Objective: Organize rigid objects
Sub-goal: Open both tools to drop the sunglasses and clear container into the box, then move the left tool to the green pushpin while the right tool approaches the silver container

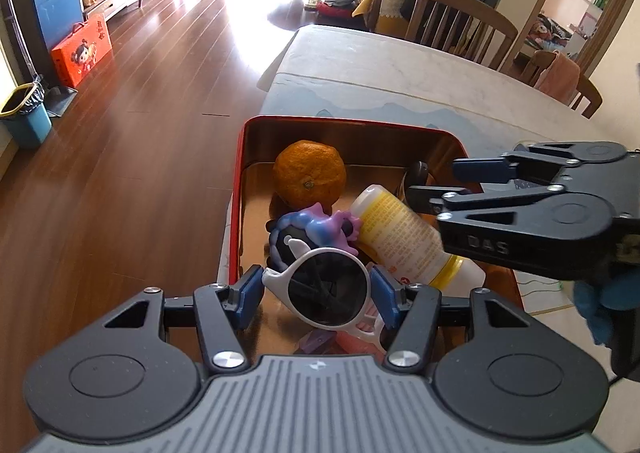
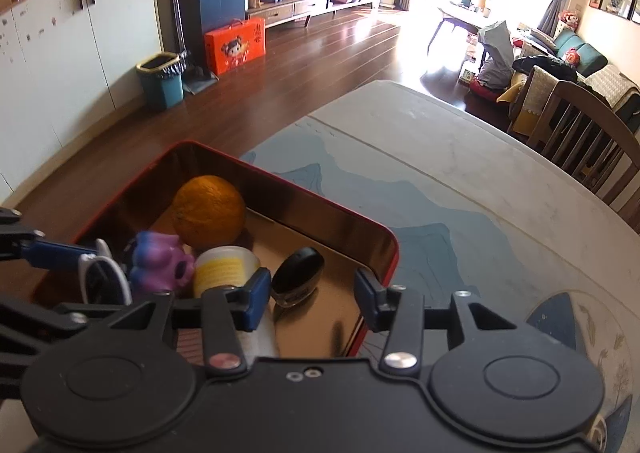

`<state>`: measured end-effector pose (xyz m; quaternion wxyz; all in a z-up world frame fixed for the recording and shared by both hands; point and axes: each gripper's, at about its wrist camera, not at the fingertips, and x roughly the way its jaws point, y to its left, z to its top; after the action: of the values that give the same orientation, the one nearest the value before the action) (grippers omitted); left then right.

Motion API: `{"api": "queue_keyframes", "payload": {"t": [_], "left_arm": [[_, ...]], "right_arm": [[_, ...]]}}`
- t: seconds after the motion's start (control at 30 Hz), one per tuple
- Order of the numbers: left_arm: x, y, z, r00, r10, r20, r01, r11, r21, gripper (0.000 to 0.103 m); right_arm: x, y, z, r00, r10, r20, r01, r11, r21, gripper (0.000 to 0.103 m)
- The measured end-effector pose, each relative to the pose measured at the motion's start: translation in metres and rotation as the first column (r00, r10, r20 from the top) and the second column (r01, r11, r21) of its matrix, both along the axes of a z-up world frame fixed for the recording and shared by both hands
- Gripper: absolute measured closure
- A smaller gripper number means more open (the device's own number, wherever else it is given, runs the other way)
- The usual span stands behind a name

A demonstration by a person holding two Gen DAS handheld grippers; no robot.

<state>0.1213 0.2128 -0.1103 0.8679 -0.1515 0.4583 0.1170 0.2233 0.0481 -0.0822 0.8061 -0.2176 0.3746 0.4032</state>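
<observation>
Two grippers work over a red tin box [image 1: 452, 137] that sits on the tabletop [image 1: 400, 69] near its edge. In the left wrist view, the left gripper [image 1: 318, 285] fills the lower centre of the frame with its blue pads pressed against both sides of a pair of white sunglasses [image 1: 328, 285], one dark lens facing up between the fingers; the glasses sit over the near end of the box. Just beyond them, toward the middle of the frame, lies a purple and blue toy figure [image 1: 316, 227], and behind that, in the far left part of the box, an orange [image 1: 309, 175]. A white bottle with a yellow label [image 1: 404, 235] lies on its side to the right of the toy, slanting toward the lower right. The right gripper [image 1: 432, 183] enters from the right edge of this view, its fingers set apart over the right half of the box, above the bottle. In the right wrist view, the right gripper [image 2: 310, 299] has its pads parted with nothing between them touching either; a black oval object [image 2: 298, 277] lies on the shiny box floor just ahead of the gap, beside the left pad. The bottle [image 2: 224, 269], toy [image 2: 160, 267] and orange [image 2: 209, 211] stand to its left.
</observation>
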Motion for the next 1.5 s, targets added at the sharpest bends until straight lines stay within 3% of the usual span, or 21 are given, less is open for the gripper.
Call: {"api": "queue_keyframes", "payload": {"t": [0.47, 0.9, 1.0, 1.17, 1.4, 1.5], "left_arm": [[-0.014, -0.014, 0.019, 0.999, 0.019, 0.038, -0.020, 1.000, 0.017, 0.039], [-0.022, -0.055, 0.056, 0.994, -0.019, 0.112, 0.013, 0.998, 0.061, 0.039], [-0.021, -0.068, 0.062, 0.992, -0.030, 0.126, 0.021, 0.997, 0.070, 0.038], [-0.017, -0.091, 0.070, 0.988, -0.047, 0.145, 0.034, 0.995, 0.091, 0.030], [-0.008, -0.124, 0.073, 0.984, -0.072, 0.166, 0.057, 0.994, 0.094, 0.027], [-0.002, -0.139, 0.073, 0.981, -0.079, 0.178, 0.064, 0.994, 0.089, 0.023]], "right_arm": [[-0.021, -0.047, 0.030, 0.999, -0.031, -0.037, 0.035, 0.995, 0.094, 0.051], [-0.042, -0.104, 0.061, 0.996, -0.067, -0.055, 0.076, 0.979, 0.190, 0.036], [-0.046, -0.119, 0.066, 0.997, -0.071, -0.043, 0.078, 0.976, 0.203, 0.027], [-0.050, -0.144, 0.072, 0.996, -0.081, -0.038, 0.087, 0.969, 0.229, 0.022], [-0.046, -0.191, 0.070, 0.991, -0.126, -0.048, 0.134, 0.957, 0.256, 0.001], [-0.041, -0.213, 0.065, 0.987, -0.146, -0.067, 0.159, 0.952, 0.263, 0.000]]}}
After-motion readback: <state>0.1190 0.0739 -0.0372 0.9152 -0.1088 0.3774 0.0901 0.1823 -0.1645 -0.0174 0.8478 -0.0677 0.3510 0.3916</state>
